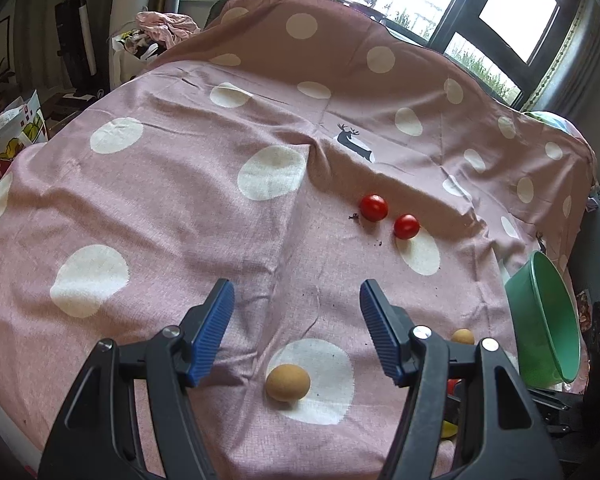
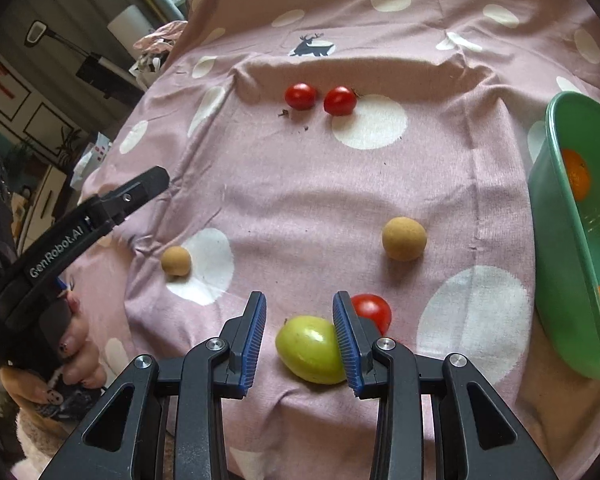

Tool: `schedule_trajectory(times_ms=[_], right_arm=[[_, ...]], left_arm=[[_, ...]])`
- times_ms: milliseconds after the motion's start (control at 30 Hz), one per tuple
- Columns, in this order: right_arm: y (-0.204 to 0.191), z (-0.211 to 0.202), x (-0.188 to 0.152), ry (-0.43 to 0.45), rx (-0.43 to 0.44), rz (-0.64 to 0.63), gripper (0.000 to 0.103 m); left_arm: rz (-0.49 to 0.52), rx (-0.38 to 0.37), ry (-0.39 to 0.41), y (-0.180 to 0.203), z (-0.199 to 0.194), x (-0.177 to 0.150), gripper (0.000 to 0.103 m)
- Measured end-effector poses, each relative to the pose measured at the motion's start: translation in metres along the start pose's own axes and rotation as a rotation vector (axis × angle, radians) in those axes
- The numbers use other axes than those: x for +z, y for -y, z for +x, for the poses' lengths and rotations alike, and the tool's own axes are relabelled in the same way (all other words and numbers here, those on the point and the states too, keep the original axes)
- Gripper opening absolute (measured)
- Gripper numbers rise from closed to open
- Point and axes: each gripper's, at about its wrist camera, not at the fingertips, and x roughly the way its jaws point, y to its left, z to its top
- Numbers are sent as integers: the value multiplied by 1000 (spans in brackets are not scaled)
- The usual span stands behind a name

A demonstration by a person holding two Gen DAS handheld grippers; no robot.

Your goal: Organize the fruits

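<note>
Pink polka-dot cloth [image 2: 300, 208] carries our scattered fruit. Our right gripper [image 2: 300, 340] straddles the smooth green fruit [image 2: 308, 350], jaws parted, not yet gripping, likely bound for the green plastic bowl [image 2: 560, 240]. Our left gripper [image 1: 296, 340] hangs released above a round tan fruit [image 1: 287, 382].

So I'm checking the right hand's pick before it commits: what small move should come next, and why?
Probably shift the right gripper a little to its right and lower it, then close. The green fruit lies off-centre between the open jaws, against the right pad, with a gap at the left pad.
</note>
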Motion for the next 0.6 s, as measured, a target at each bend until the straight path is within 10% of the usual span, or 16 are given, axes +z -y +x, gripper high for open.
schedule_trajectory(times_ms=[600], right_arm=[[-21,23,-6,-18,-104,-104,36]], left_arm=[[-35,-13,-15,-8,0,0,64]])
